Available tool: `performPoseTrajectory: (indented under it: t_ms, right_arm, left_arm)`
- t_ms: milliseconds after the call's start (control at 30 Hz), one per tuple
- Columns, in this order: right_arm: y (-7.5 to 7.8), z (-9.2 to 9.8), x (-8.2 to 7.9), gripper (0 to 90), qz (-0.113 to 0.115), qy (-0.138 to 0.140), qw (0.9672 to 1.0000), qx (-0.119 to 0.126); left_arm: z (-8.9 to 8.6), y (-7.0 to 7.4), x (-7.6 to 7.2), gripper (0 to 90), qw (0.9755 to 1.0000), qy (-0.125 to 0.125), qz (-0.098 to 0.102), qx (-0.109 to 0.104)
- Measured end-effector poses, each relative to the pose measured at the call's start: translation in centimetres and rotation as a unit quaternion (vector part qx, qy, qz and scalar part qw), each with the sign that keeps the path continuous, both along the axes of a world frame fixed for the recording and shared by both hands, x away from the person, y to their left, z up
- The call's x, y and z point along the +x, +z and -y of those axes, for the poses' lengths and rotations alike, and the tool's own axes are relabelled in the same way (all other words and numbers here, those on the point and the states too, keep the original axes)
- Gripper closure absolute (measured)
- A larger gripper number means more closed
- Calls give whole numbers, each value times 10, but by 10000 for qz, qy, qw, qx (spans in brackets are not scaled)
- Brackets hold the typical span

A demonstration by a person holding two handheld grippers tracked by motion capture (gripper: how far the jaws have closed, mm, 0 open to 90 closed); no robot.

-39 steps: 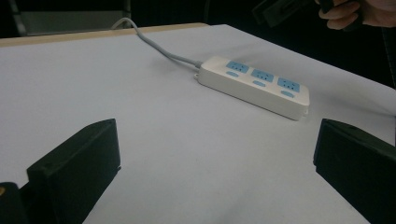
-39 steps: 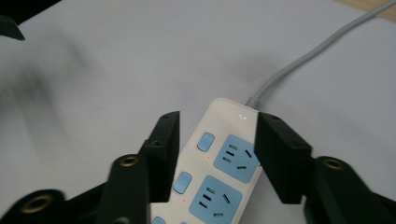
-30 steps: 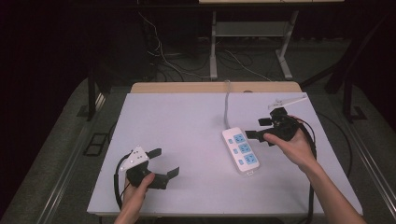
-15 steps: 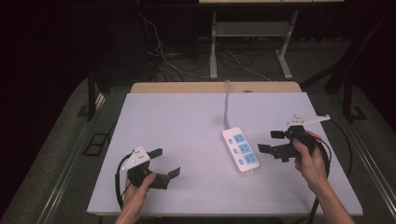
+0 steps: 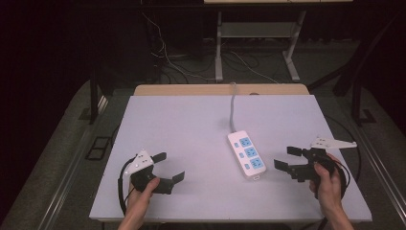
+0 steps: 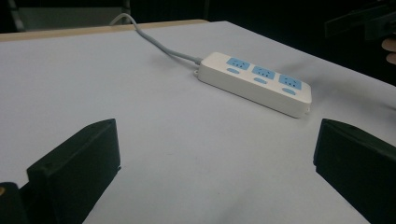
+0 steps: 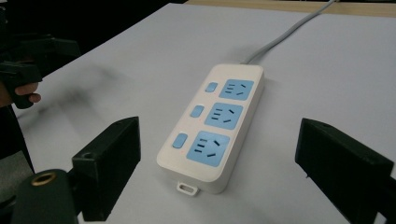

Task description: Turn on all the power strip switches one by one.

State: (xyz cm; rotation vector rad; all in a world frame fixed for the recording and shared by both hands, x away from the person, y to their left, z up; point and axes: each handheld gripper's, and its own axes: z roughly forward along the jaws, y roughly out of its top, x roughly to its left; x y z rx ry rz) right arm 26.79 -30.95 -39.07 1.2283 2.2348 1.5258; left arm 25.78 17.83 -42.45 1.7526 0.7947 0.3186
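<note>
Nothing gripped yet: both jaw pairs spread, empty. Left gripper low at near-left table corner, right gripper just beside strip, right of centre, untouched, unplugged-into.

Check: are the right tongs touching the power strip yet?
Apart. The high view shows bare table between the open right tongs and the power strip.
</note>
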Motion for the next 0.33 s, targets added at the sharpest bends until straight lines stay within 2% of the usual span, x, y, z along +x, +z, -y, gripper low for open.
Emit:
performPoseTrajectory:
  t_ms: [133,333]
  right_arm:
    - [-4,6,-8,141,79,-139,9999,-24]
    - [-10,14,-18,141,155,-351,9992,96]
  left_arm:
    - [-1,0,0,0,10000,20,-10,-4]
    - [-1,0,1,0,10000,4,-7,3]
